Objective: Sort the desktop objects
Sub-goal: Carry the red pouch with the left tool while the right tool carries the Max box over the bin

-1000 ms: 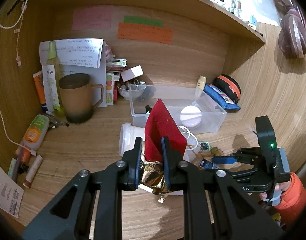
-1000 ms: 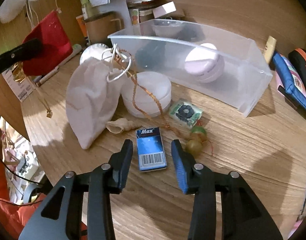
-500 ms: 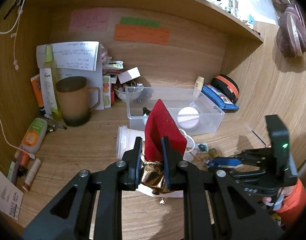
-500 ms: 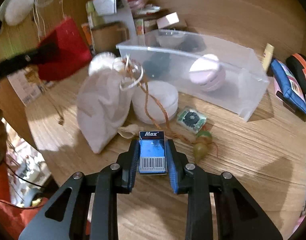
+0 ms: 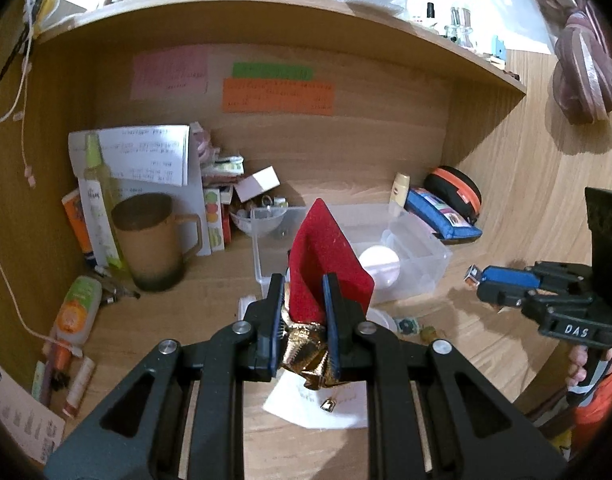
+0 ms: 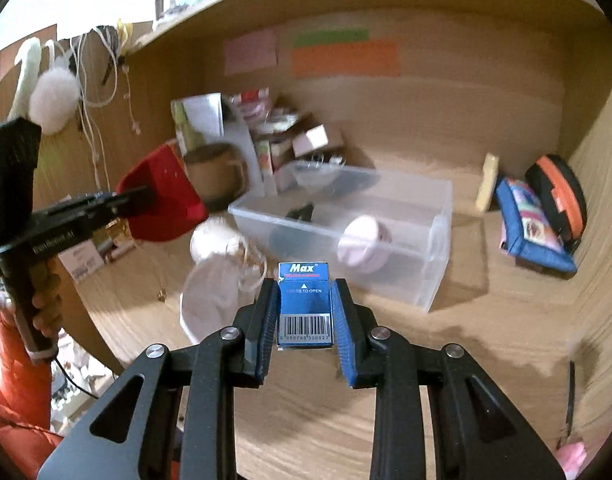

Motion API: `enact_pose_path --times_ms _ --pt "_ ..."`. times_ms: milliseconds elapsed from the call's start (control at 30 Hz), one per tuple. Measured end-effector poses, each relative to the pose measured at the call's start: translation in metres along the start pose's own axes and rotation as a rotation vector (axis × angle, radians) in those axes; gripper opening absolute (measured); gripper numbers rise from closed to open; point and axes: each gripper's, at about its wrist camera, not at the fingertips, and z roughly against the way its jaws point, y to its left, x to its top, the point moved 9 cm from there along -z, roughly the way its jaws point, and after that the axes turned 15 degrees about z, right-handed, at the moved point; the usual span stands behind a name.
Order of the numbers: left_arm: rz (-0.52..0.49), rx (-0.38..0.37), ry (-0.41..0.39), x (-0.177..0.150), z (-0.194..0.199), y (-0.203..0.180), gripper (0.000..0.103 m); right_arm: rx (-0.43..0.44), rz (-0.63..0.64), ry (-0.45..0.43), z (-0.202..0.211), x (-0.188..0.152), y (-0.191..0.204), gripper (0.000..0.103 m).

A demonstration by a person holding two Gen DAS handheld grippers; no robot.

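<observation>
My left gripper (image 5: 304, 292) is shut on a red cloth pouch (image 5: 325, 264) with gold trim (image 5: 306, 344) and holds it in the air in front of the clear plastic bin (image 5: 425, 248). My right gripper (image 6: 304, 304) is shut on a small blue Max box (image 6: 304, 304) and holds it lifted above the desk, in front of the bin (image 6: 417, 276). The right gripper with the box also shows at the right of the left wrist view (image 5: 475, 276). The left gripper with the pouch shows at the left of the right wrist view (image 6: 162, 200). A white round case (image 5: 379, 264) lies in the bin.
A white drawstring bag (image 6: 214, 292) lies on the desk left of the bin. A brown mug (image 5: 152, 240), bottles, papers and small boxes crowd the back left. A blue pouch (image 5: 441, 216) and an orange-black case (image 5: 457, 192) lie at the back right. A shelf (image 5: 266, 12) overhangs.
My right gripper closed on the blue Max box and lifted it off the desk toward the bin. My left gripper rose a little with the red pouch.
</observation>
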Motion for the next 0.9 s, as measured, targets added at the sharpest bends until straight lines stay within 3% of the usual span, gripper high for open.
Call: enact_pose_path --times_ms 400,900 --pt "-0.059 -0.008 -0.023 0.030 -0.023 -0.020 0.018 -0.027 -0.024 -0.070 -0.002 0.035 -0.036 0.025" --pt "-0.104 0.016 0.031 0.054 -0.090 -0.031 0.018 -0.001 -0.059 -0.073 -0.050 0.054 -0.072 0.025"
